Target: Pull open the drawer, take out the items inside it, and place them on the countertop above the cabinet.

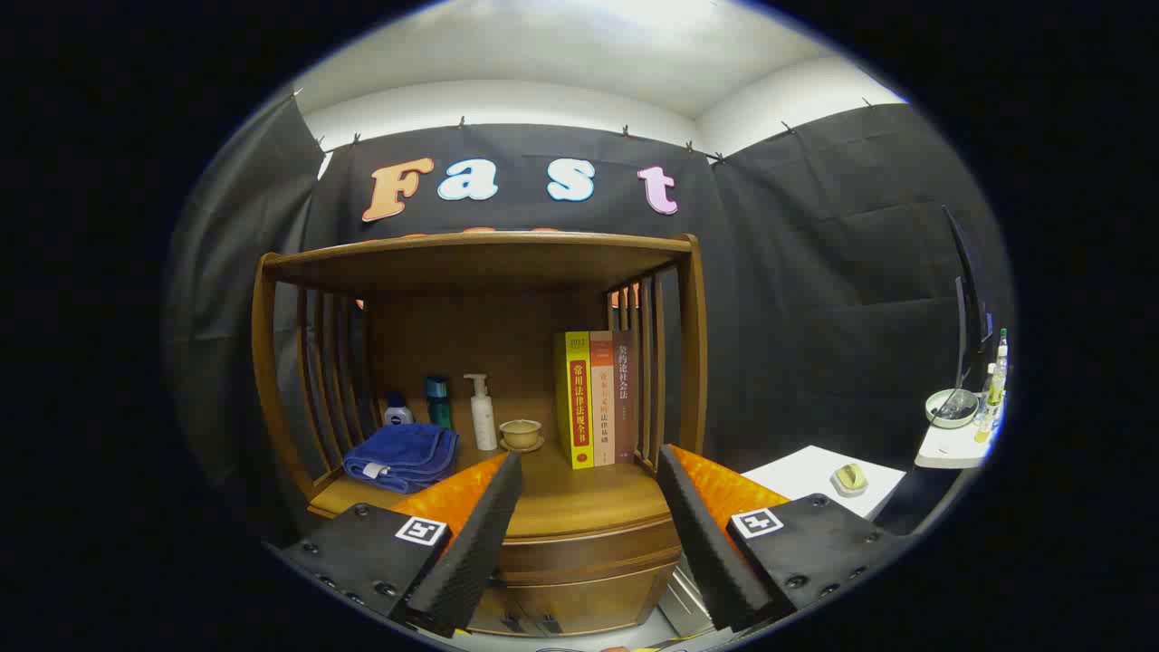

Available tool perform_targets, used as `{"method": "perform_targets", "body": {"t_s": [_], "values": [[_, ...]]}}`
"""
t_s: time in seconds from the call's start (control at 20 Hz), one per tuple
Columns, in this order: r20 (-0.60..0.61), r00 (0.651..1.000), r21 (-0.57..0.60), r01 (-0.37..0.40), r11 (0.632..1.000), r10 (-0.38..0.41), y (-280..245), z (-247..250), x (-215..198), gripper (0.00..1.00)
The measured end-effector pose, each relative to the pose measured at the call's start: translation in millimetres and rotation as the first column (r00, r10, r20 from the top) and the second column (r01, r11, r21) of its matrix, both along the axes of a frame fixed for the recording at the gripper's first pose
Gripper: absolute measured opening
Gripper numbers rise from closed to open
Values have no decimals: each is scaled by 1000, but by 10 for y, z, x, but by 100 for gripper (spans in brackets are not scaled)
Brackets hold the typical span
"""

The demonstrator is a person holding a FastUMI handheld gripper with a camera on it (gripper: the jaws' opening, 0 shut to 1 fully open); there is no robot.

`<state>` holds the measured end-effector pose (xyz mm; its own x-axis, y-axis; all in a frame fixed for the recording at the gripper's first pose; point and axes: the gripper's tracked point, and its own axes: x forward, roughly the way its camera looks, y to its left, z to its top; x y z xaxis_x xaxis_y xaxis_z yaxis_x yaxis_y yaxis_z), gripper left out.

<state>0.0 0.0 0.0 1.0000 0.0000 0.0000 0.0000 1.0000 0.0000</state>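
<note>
A wooden cabinet [480, 263] with a slatted shelf frame stands straight ahead. Its countertop [579, 493] carries a folded blue towel [403, 457], a small blue-capped jar [397, 412], a teal bottle [439, 401], a white pump bottle [482, 412], a small cup on a saucer [522, 435] and three upright books [598, 398]. Below the countertop the drawer front [579, 561] is closed, seen between my fingers. My gripper [589, 471] is open, with nothing between the fingers, held a little in front of the cabinet.
To the right stands a white table [819, 471] with a small pale object [849, 478] on it. Further right a white shelf [951, 448] holds a bowl [951, 406] and a bottle [996, 380]. Black cloth walls close the booth behind.
</note>
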Motion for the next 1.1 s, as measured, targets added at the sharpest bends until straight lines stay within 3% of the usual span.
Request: {"method": "perform_targets", "body": {"t_s": [1.1], "values": [[-13,1000,17,1,1000,0,-52,-149,115,99]]}}
